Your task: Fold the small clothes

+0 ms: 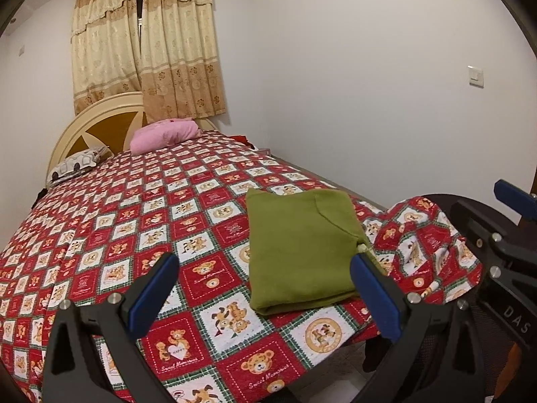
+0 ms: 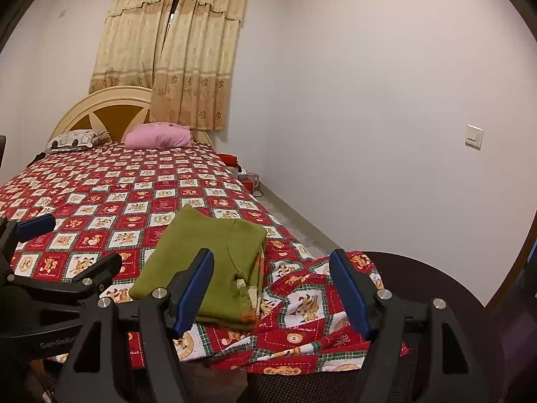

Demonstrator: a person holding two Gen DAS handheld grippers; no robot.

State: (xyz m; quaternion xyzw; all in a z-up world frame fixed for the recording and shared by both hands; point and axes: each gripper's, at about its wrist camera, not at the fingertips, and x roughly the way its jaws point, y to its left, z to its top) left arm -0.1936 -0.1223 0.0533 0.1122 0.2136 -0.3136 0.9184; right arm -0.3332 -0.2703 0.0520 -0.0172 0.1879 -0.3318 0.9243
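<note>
A green garment (image 1: 302,248) lies folded into a neat rectangle on the red bear-patterned bedspread (image 1: 134,208), near the bed's foot corner. It also shows in the right wrist view (image 2: 208,262). My left gripper (image 1: 265,288) is open and empty, held just short of the garment's near edge. My right gripper (image 2: 272,288) is open and empty, held before the garment's right side. The right gripper also shows at the right edge of the left wrist view (image 1: 503,228).
A pink pillow (image 1: 161,134) and a patterned pillow (image 1: 77,166) lie at the headboard (image 1: 97,124). A white wall (image 1: 369,100) runs along the bed's right side. A dark round chair back (image 2: 419,288) stands at the bed's foot corner. Red things (image 2: 248,181) sit on the floor by the wall.
</note>
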